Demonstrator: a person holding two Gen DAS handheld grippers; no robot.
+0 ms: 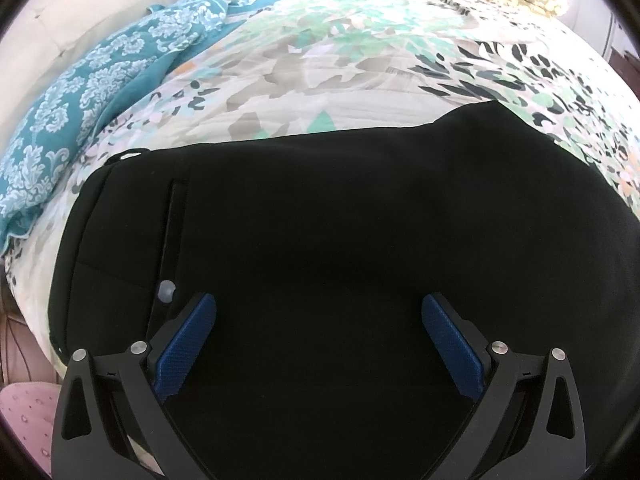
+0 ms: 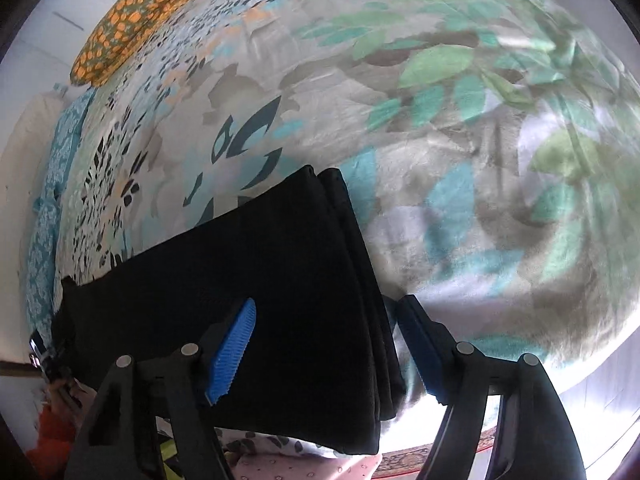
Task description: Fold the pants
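The black fabric pants (image 1: 360,240) lie folded on the bed's leaf-patterned quilt (image 1: 320,60); the left gripper (image 1: 319,344) hangs spread above them; the right gripper (image 2: 328,348) straddles their stacked edge, jaws apart, not pressing.

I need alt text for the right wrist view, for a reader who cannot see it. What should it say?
Black pants, folded with stacked edges on the right, lie on a leaf-printed bedspread. The right gripper straddles that edge: one blue finger over the cloth, the other beyond it, neither visibly pressing it. An orange-dotted pillow lies far back.
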